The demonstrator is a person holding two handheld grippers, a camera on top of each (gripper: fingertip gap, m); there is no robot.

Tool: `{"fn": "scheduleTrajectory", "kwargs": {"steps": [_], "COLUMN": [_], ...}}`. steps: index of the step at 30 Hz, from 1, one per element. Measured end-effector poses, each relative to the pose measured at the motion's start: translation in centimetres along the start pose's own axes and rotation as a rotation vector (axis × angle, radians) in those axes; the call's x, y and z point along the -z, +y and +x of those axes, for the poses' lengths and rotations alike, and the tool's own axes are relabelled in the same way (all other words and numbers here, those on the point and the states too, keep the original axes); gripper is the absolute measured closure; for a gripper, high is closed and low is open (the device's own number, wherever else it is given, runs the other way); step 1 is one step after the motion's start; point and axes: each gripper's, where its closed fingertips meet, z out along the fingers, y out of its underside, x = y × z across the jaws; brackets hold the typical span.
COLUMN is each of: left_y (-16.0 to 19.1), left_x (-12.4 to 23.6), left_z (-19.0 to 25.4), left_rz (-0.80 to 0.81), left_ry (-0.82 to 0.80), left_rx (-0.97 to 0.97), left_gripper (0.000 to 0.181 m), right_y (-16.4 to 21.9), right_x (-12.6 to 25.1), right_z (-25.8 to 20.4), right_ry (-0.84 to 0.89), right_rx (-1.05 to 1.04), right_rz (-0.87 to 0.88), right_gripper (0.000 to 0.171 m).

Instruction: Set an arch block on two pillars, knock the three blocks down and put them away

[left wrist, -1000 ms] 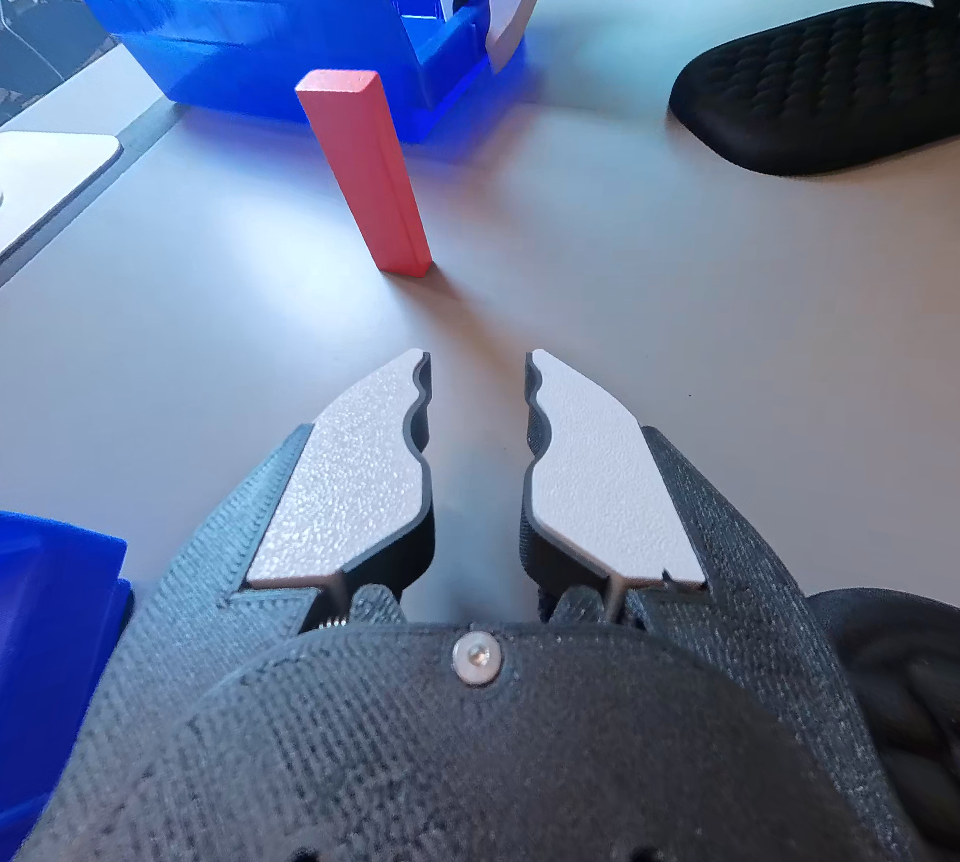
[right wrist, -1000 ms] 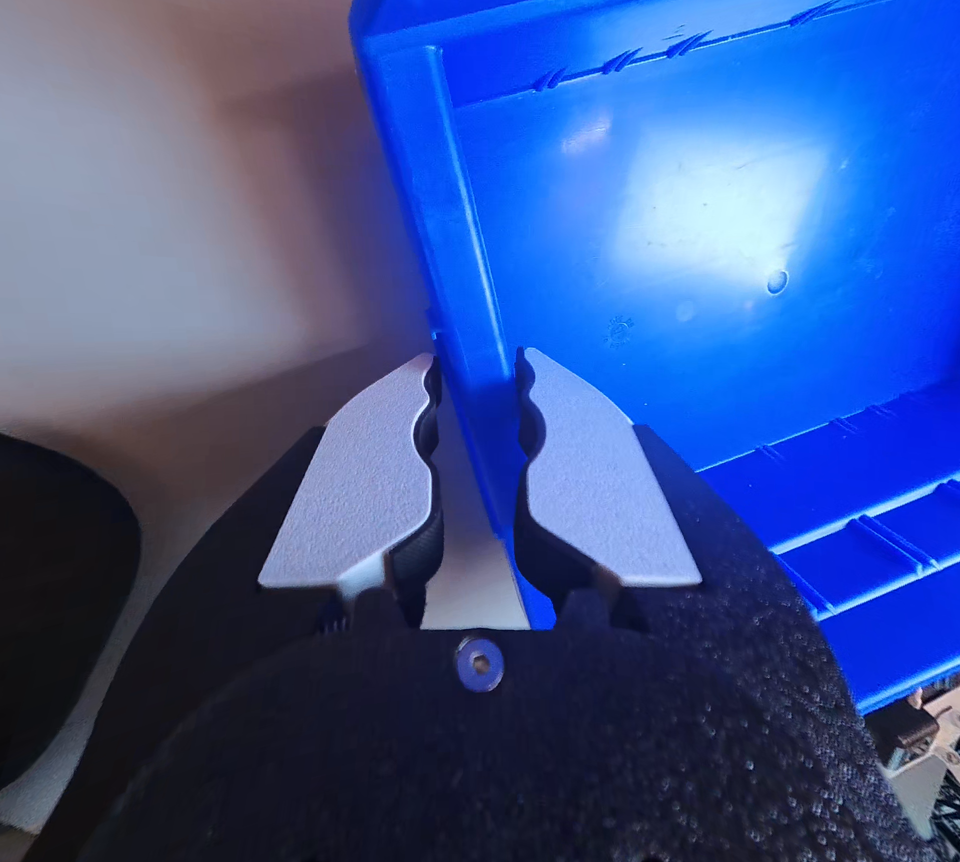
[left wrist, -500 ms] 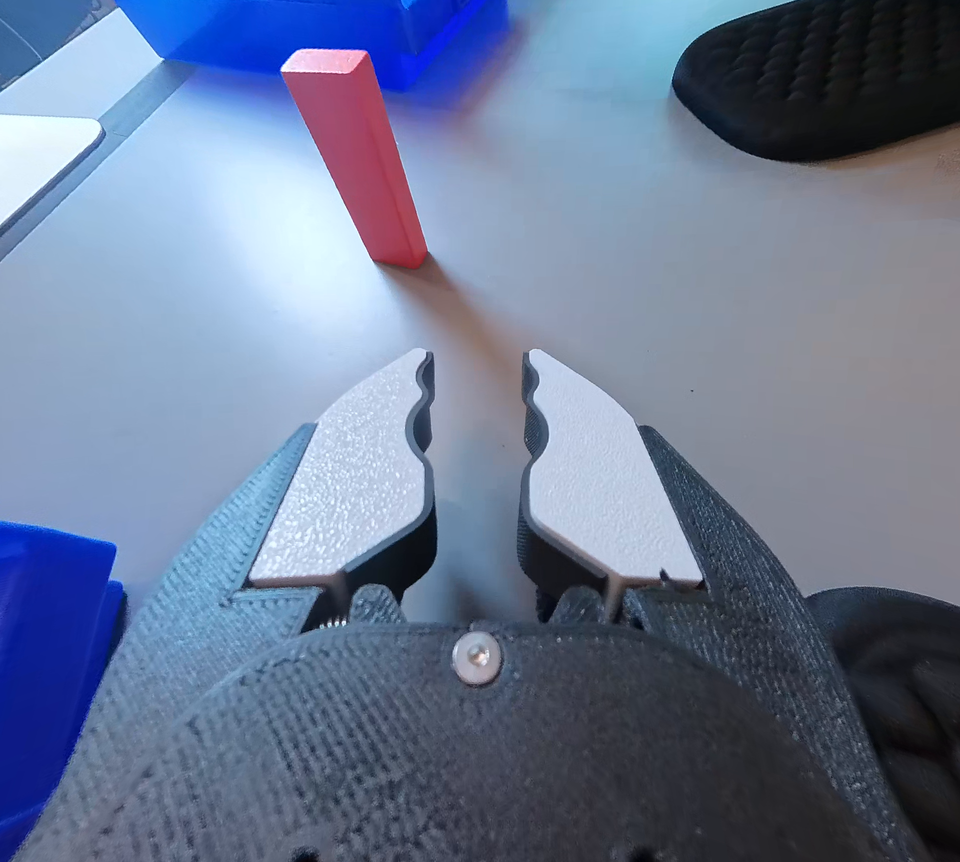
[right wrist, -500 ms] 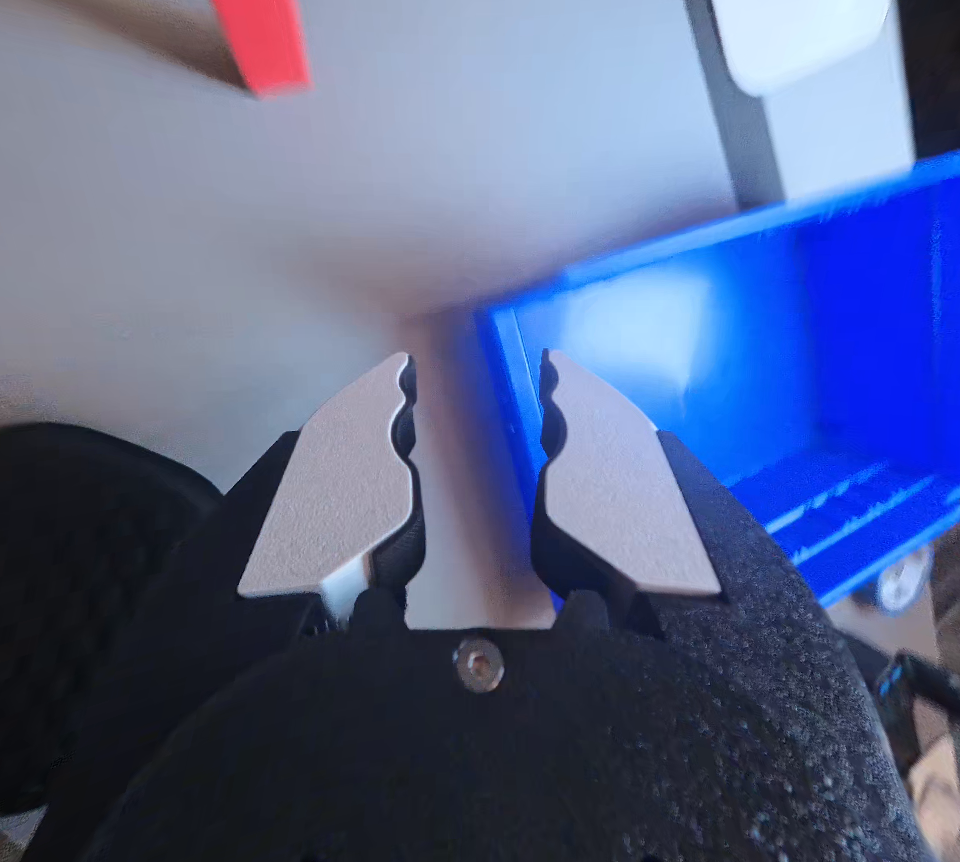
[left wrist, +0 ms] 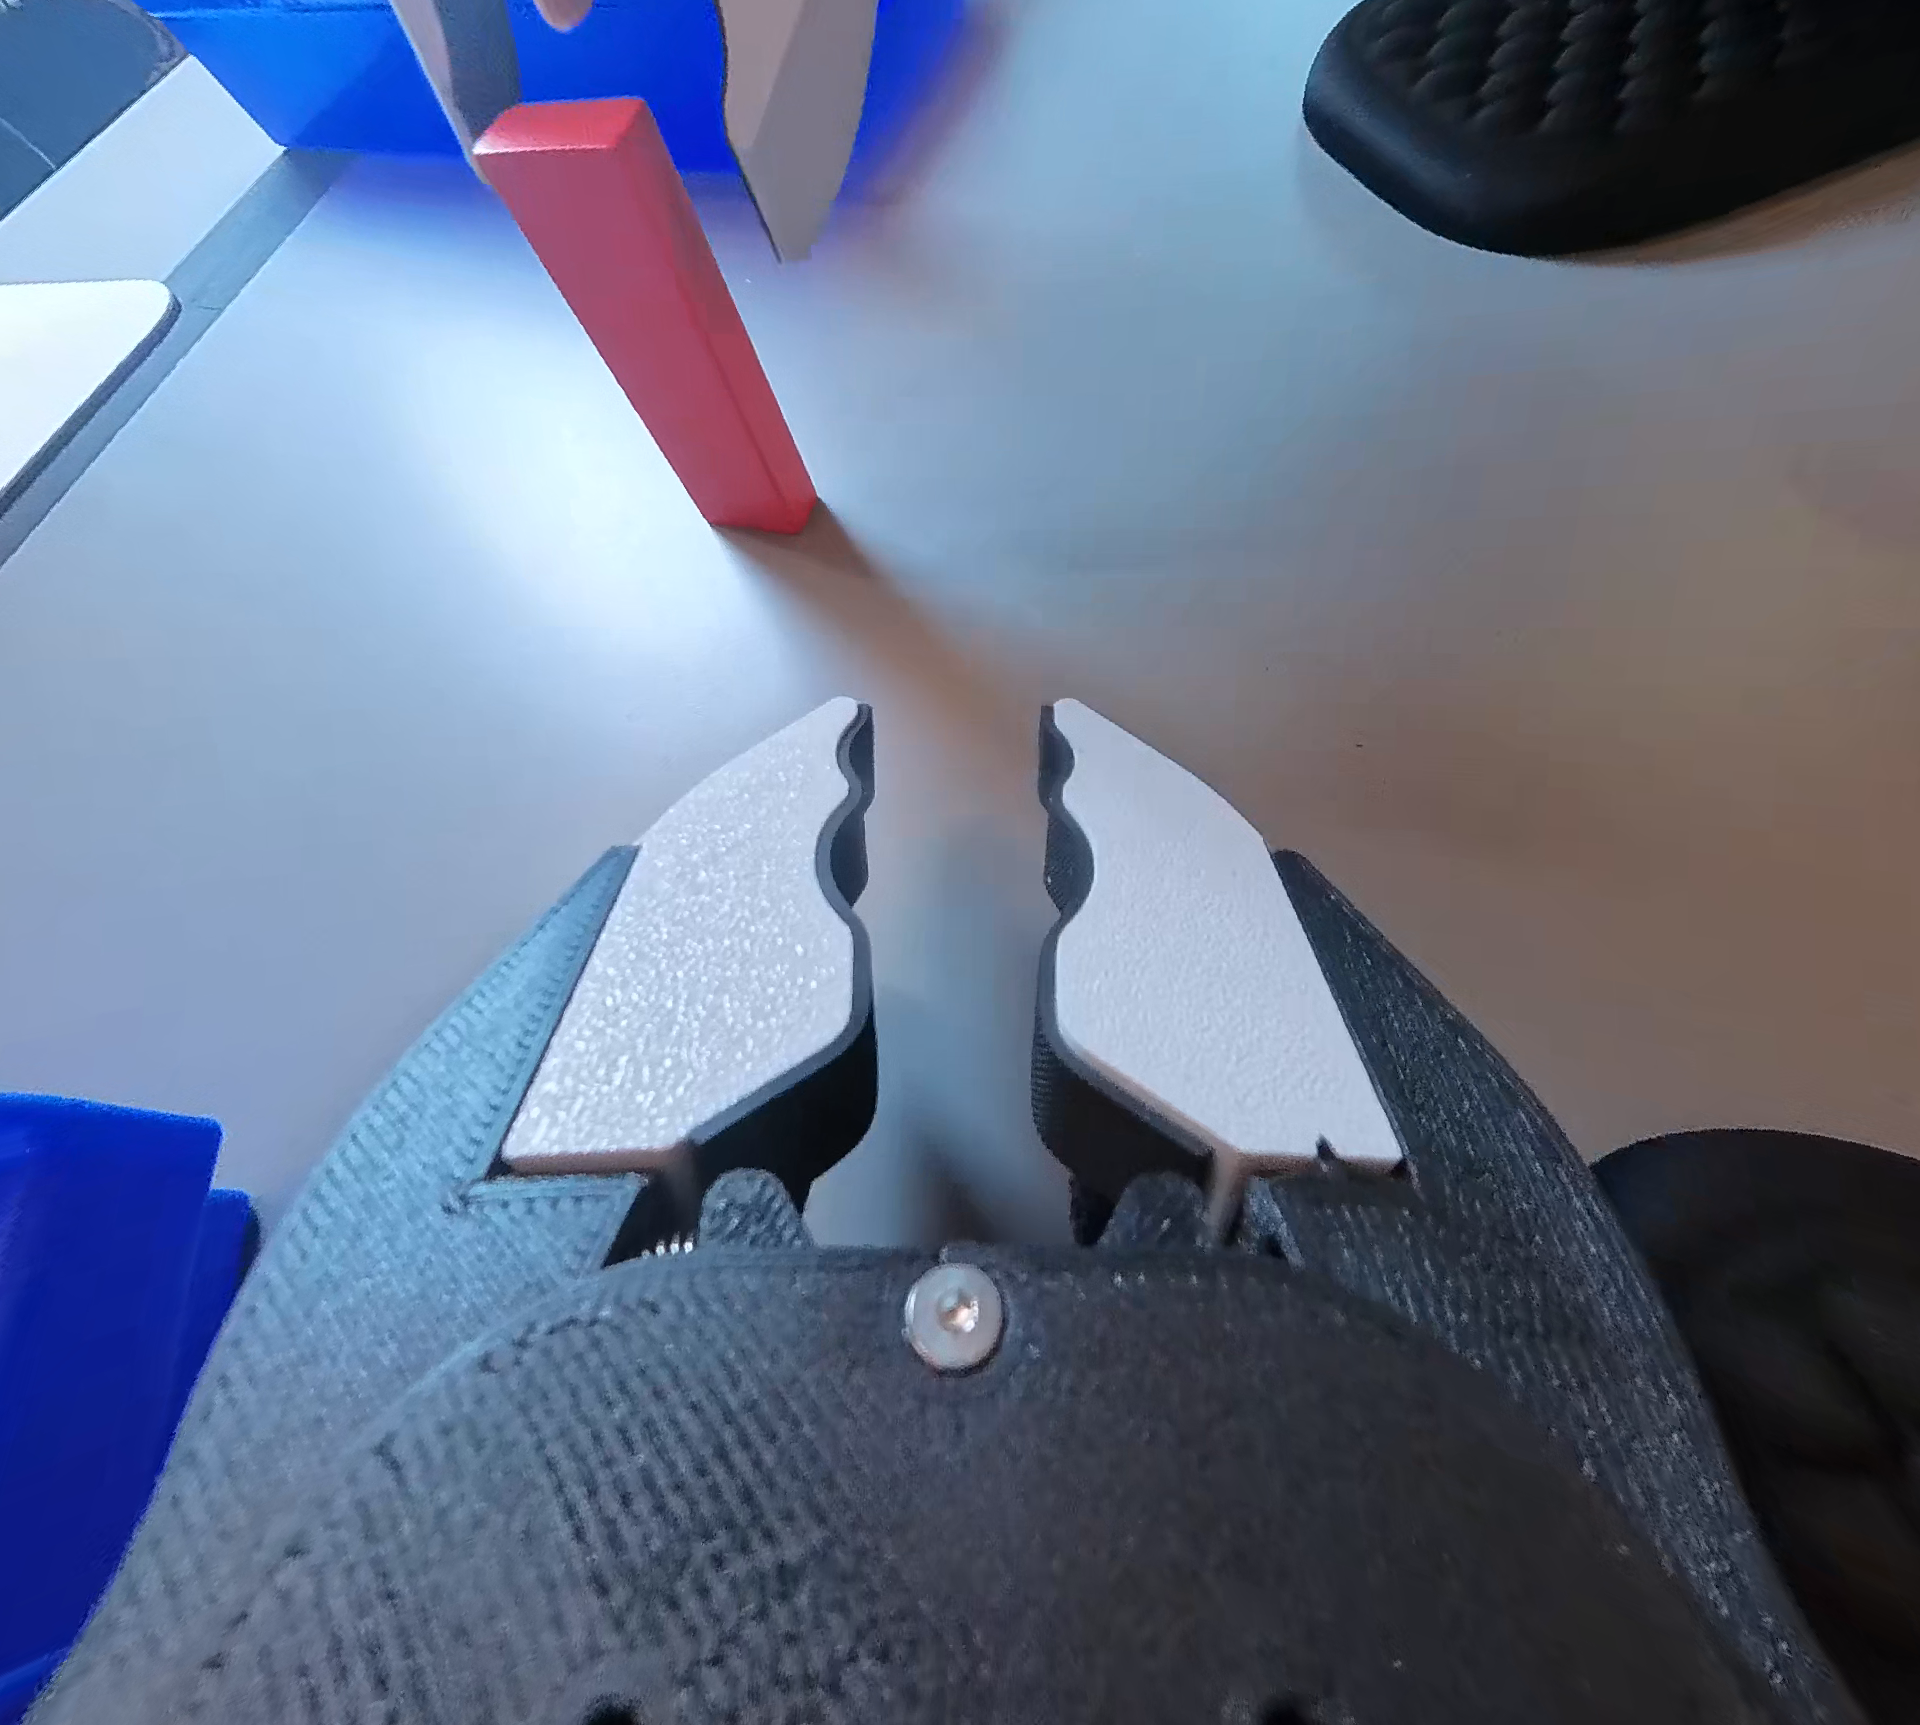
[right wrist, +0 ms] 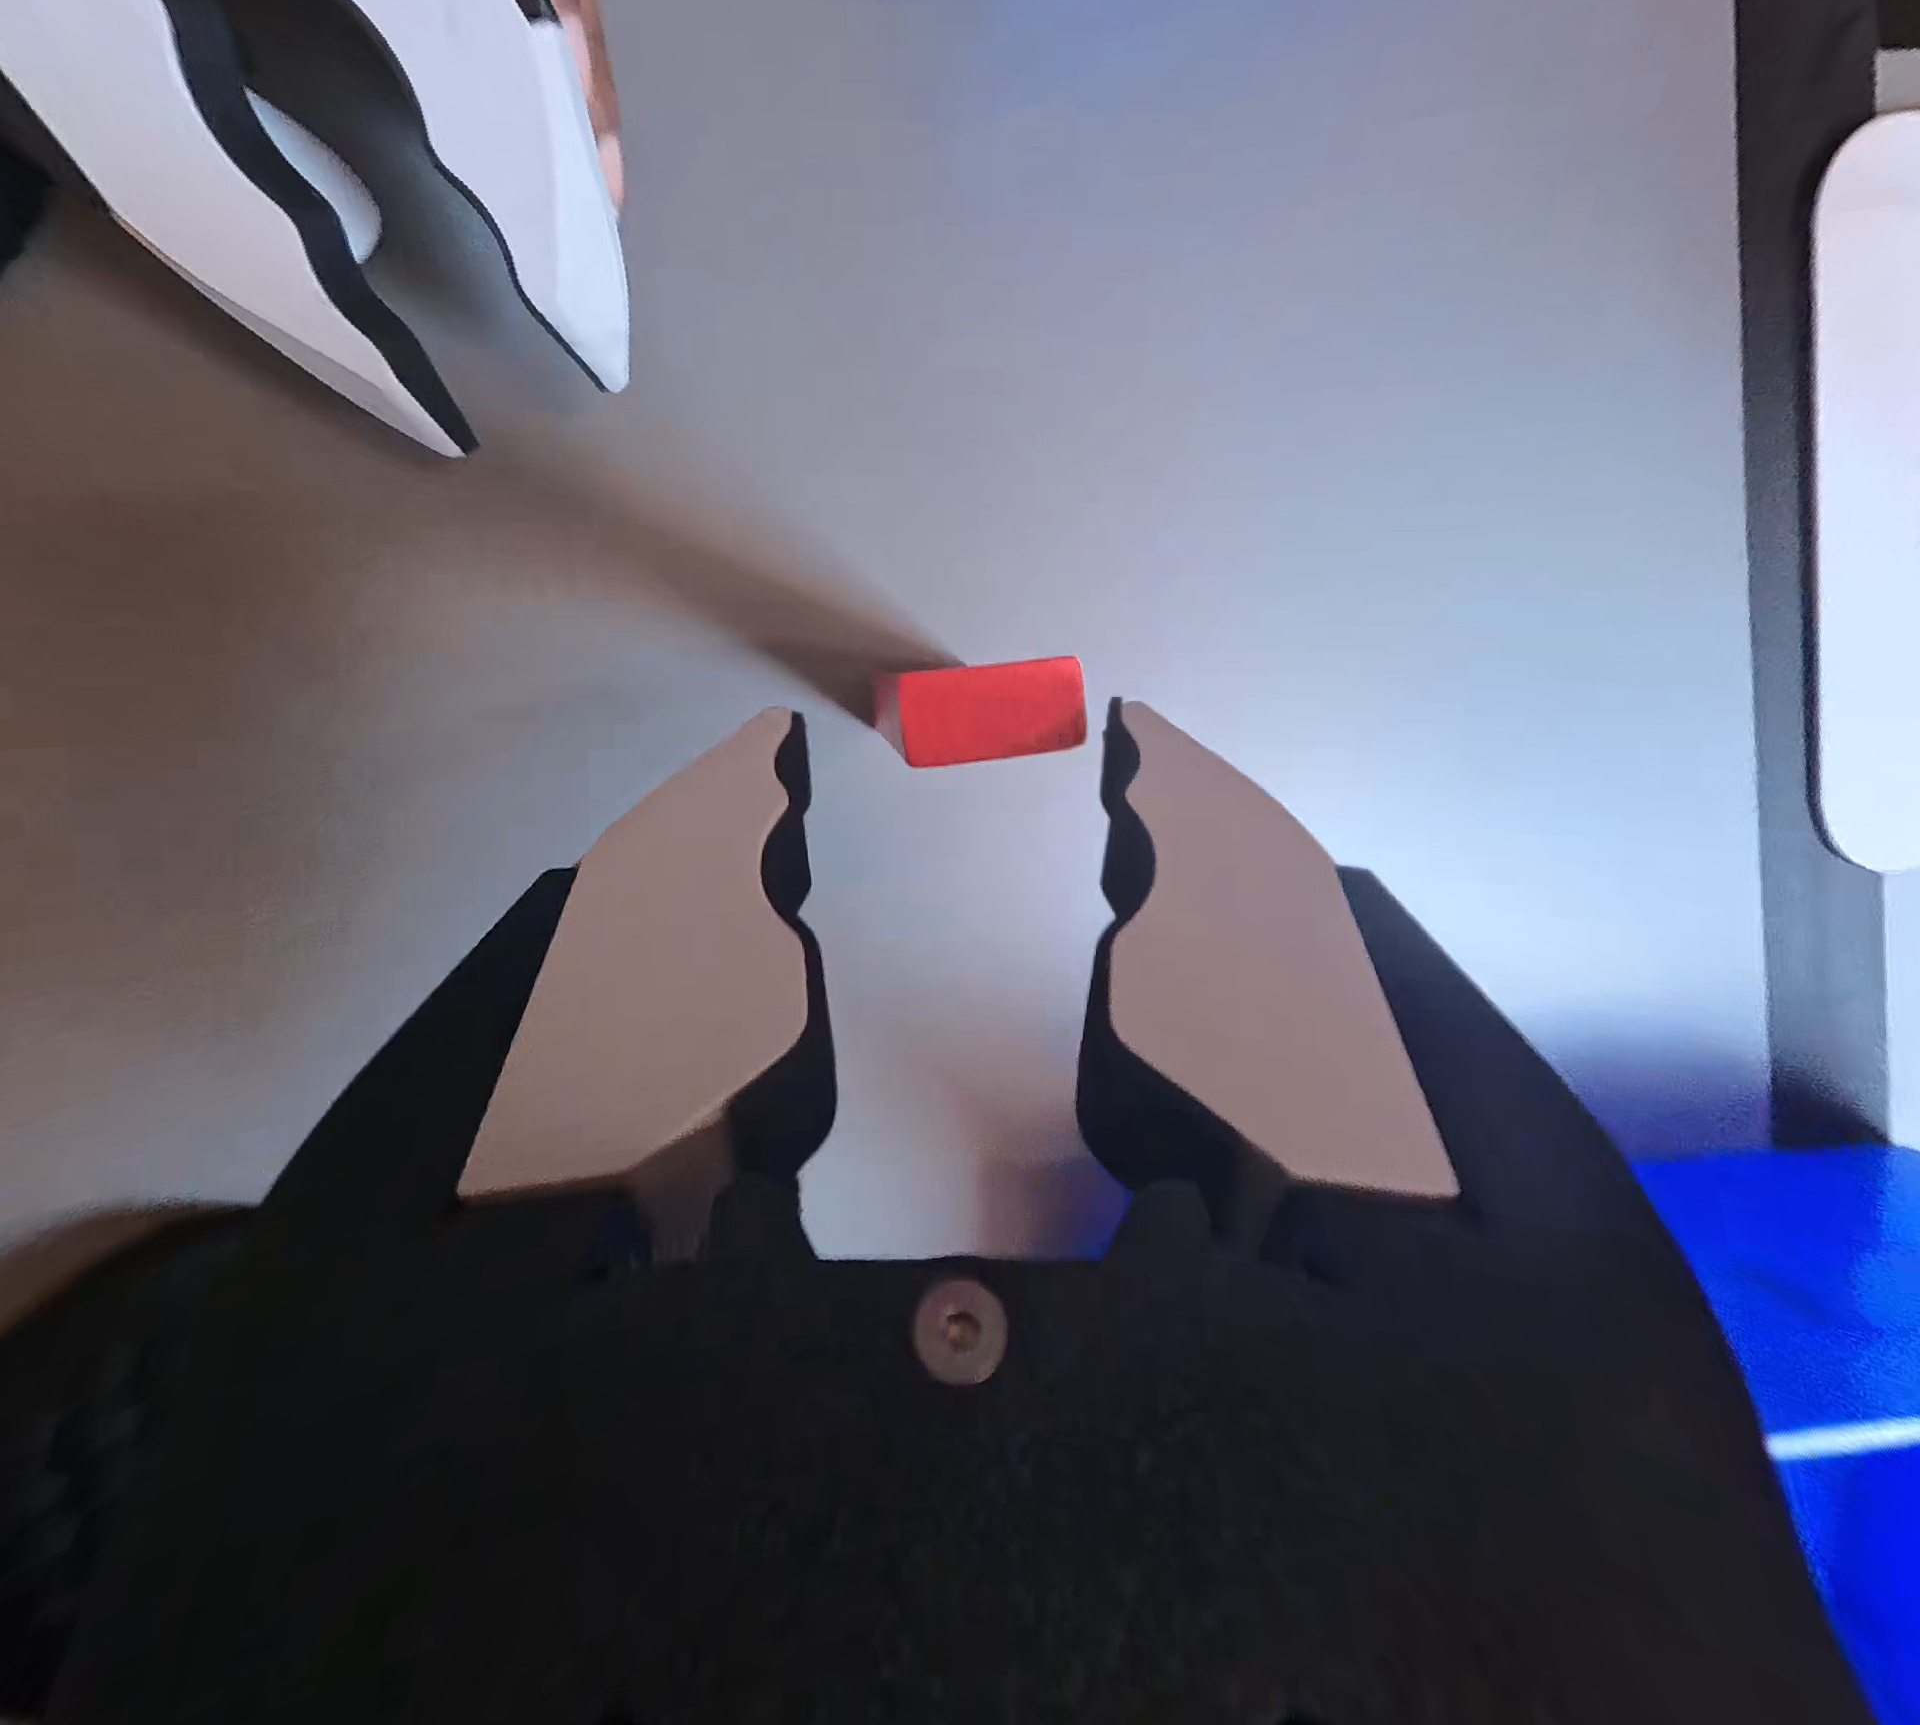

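A red pillar block stands upright on the grey table. My right gripper points straight down over it, and the block's top lies between its open fingertips. In the left wrist view the right gripper straddles the block's top. My left gripper is low over the table, a short way in front of the block, open a little and empty. It also shows in the right wrist view at the upper left. I see no arch block and no second pillar.
A blue bin stands just behind the block and shows again in the right wrist view. Another blue bin is at my left gripper's near left. A black padded rest lies at the far right. A white slab lies past the table's left edge.
My right gripper has left the blue bin's wall, swung over the red block and opened wider around its top. My left gripper has hardly moved.
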Motion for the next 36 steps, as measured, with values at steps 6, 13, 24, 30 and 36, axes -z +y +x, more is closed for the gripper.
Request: {"fn": "scheduleTrajectory", "kwargs": {"steps": [6,13,24,30,36], "left_y": [0.1,0.3,0.3,0.3,0.3], "left_x": [-0.1,-0.2,-0.2,-0.3,-0.3], "left_z": [0.2,0.4,0.4,0.5,0.5], "left_rz": [-0.007,-0.022,-0.023,-0.03,-0.03], "left_ry": [0.003,0.005,0.006,0.004,0.005], "left_rx": [-0.015,-0.036,-0.037,-0.049,-0.049], "left_gripper": [0.151,0.151,0.152,0.152,0.152], "right_y": [-0.7,-0.2,1.9,2.0,1.9], "right_x": [-0.5,-0.2,0.3,0.4,0.3], "right_z": [0.0,1.3,3.2,3.1,3.1], "right_ry": [-0.042,-0.045,-0.057,-0.056,-0.058], "right_rx": [0.008,0.055,0.011,0.023,0.03], "right_rz": [0.099,0.103,0.126,0.123,0.137], "right_gripper": [0.137,0.137,0.137,0.137,0.137]}}
